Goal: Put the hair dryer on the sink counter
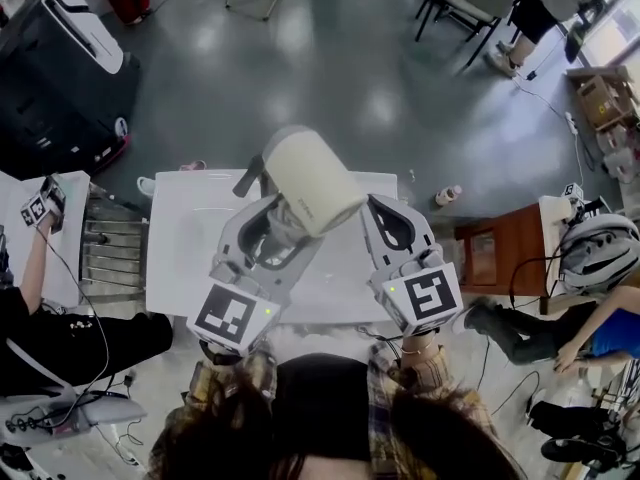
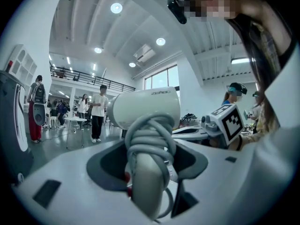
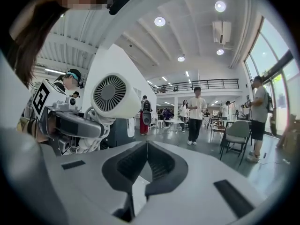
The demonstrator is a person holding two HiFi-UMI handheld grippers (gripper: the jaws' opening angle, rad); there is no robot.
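The cream hair dryer (image 1: 310,183) is held up over the white counter (image 1: 185,233), barrel pointing up and to the right. My left gripper (image 1: 272,226) is shut on its handle, which has the grey cord wound round it (image 2: 149,139). In the left gripper view the barrel (image 2: 145,108) stands just beyond the jaws. My right gripper (image 1: 388,213) hovers beside it on the right, shut with nothing in it, its jaws meeting at the tips (image 3: 146,146). In the right gripper view the dryer's rear grille (image 3: 110,93) is at the left.
A black machine (image 1: 55,78) stands at the far left and a metal rack (image 1: 112,243) adjoins the counter. On the right are a wooden cabinet (image 1: 497,253), a small bottle (image 1: 448,196) and a seated person (image 1: 590,333). Another person's arm (image 1: 30,268) is at the left.
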